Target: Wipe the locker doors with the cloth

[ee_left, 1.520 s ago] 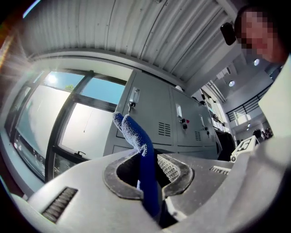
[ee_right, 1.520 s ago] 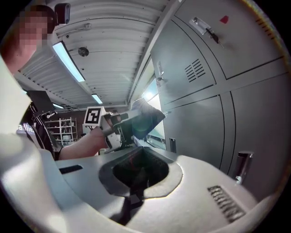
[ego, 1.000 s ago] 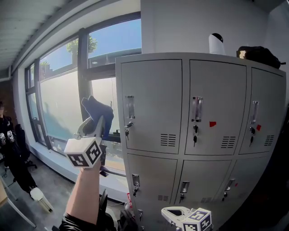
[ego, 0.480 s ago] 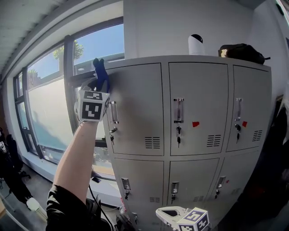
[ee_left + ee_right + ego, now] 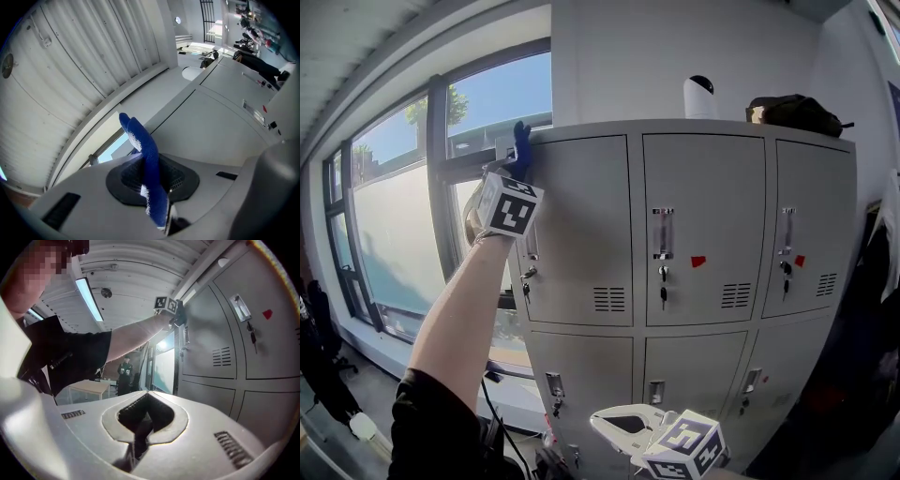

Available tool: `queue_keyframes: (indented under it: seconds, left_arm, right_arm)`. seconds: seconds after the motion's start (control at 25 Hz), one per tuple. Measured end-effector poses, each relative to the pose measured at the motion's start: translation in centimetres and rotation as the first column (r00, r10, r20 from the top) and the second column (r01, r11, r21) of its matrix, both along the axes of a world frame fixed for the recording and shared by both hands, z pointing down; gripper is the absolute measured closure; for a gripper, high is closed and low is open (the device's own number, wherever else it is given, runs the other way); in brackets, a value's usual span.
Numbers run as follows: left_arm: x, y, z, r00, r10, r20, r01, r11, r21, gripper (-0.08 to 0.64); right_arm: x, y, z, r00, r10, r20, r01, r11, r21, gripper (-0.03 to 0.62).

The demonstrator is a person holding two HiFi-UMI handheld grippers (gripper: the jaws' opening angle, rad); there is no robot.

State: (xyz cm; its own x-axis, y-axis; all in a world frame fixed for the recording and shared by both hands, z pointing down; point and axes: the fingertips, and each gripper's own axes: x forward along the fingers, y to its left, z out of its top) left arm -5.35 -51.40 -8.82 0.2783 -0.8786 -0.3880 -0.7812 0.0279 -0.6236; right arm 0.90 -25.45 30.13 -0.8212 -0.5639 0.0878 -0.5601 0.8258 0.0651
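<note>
On the left gripper (image 5: 516,164), jaws pinched the cloth (image 5: 522,141) upright against the leftmost locker door (image 5: 581,225), top corner; the right gripper (image 5: 623,427), jaws together, hung low.

I have lifted the left gripper (image 5: 514,167) and blue cloth (image 5: 522,142) from beside the window (image 5: 394,225) to the top of the left locker door (image 5: 581,234).

six locker doors (image 5: 581,225), one cloth (image 5: 522,142)

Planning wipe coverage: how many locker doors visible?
6: top left door, top middle door, top right door, lower left door, lower middle door, lower right door. More possibly hidden below.
</note>
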Motion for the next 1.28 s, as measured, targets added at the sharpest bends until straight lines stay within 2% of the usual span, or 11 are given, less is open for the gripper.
queue_keyframes:
  seconds: [0.36,0.6,0.76,0.88,0.96,1.16,1.28]
  left_arm:
    - [6.5,1.1,-0.1,0.993,0.039,0.115,-0.043,0.999,0.029,0.5]
    - [12.5,3.0,0.4,0.971,0.078,0.227,-0.095,0.993,0.069,0.5]
    - [16.6,4.3,1.7,0.935,0.053,0.35,-0.102,0.987,0.124,0.5]
    - [19.0,5.1,3.6,0.884,-0.004,0.467,-0.097,0.977,0.192,0.5]
    - [19.6,5.1,4.8,0.852,-0.05,0.521,-0.088,0.968,0.236,0.5]
    - [18.7,5.3,6.0,0.821,-0.101,0.561,-0.081,0.954,0.289,0.5]
    - [17.3,5.9,5.9,0.817,-0.124,0.563,-0.075,0.945,0.318,0.5]
  right_arm:
    - [0.3,0.1,-0.4,1.0,0.007,0.006,-0.007,1.0,0.008,0.586]
    - [1.0,0.1,0.4,0.999,0.014,0.031,-0.014,1.0,-0.023,0.586]
    - [1.2,0.0,0.4,0.999,0.015,0.032,-0.015,1.0,-0.005,0.586]
    - [1.3,-0.1,0.8,1.0,0.016,0.026,-0.016,1.0,0.004,0.586]
    - [1.3,-0.3,1.2,1.0,0.017,0.021,-0.017,1.0,0.005,0.586]
    - [0.7,-0.3,2.2,1.0,0.014,0.005,-0.014,1.0,-0.008,0.586]
    - [-0.1,-0.3,2.5,1.0,0.004,0.004,-0.004,1.0,-0.019,0.586]
